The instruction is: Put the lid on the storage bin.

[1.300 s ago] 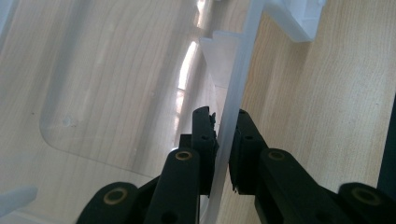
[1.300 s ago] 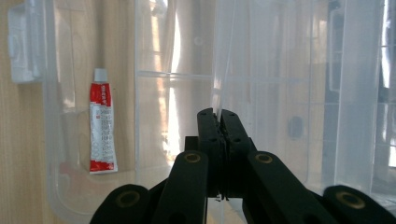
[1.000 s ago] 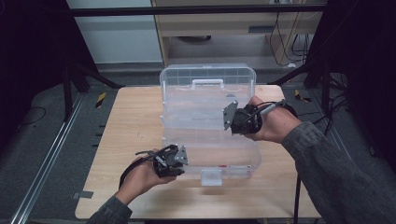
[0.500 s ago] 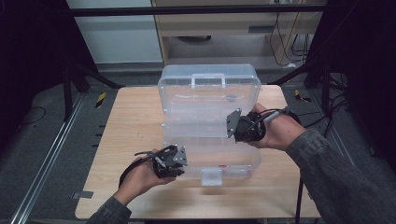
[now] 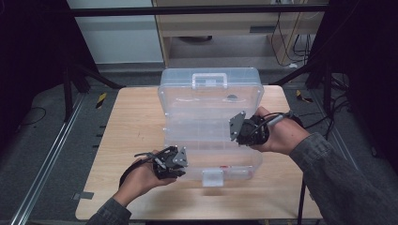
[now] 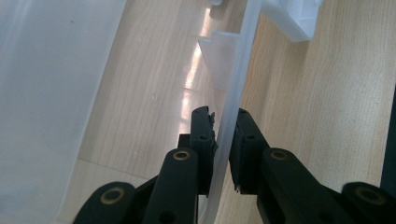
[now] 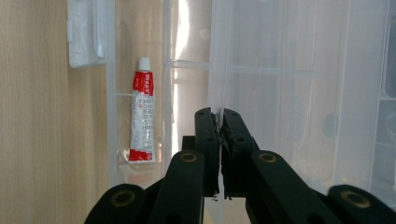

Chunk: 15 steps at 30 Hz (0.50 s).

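Observation:
A clear plastic compartment box (image 5: 209, 108) lies on the wooden table (image 5: 126, 126), handle (image 5: 209, 79) at the far side and white latch (image 5: 212, 177) at the near edge. Its lid is raised. My left gripper (image 5: 180, 159) is at the box's front left corner. In the left gripper view, the left gripper (image 6: 224, 135) is shut on the thin clear rim (image 6: 236, 84). My right gripper (image 5: 234, 126) is shut on the right edge of the clear lid panel (image 7: 217, 56). A red and white tube (image 7: 141, 116) lies in a front compartment.
Bare table lies left and right of the box. Dark stand legs (image 5: 75, 79) and cables (image 5: 305, 98) surround the table on the floor. A cabinet (image 5: 225, 23) stands behind it.
My right gripper has shifted a little toward the near side with the lid panel in it. The left gripper has stayed on the front rim.

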Each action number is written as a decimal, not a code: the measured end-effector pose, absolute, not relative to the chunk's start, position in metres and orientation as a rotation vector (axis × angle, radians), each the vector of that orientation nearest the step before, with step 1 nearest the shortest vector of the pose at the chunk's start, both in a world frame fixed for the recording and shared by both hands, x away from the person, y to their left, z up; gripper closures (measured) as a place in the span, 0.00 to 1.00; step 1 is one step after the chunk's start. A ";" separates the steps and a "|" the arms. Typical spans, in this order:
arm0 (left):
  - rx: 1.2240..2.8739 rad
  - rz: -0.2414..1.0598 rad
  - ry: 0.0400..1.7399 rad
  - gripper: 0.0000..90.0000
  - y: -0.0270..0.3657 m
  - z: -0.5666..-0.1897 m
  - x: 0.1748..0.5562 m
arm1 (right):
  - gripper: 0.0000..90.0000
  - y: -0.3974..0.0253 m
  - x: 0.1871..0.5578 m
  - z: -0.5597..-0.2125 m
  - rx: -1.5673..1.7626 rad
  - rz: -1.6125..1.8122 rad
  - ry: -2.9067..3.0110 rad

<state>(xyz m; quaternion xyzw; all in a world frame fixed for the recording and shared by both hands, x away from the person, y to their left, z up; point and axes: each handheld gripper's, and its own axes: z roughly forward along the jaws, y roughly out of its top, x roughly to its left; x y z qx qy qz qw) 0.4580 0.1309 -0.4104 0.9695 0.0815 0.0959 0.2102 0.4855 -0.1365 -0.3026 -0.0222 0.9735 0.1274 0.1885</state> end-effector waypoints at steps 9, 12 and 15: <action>2.484 0.267 0.283 0.80 0.156 -0.381 0.442 | 0.95 -0.137 0.485 -0.303 -0.062 0.352 2.728; 2.410 0.254 0.289 0.87 0.164 -0.369 0.437 | 0.95 -0.137 0.485 -0.303 -0.064 0.354 2.728; 2.307 0.275 0.330 0.98 0.174 -0.349 0.435 | 0.95 -0.137 0.484 -0.303 -0.062 0.355 2.726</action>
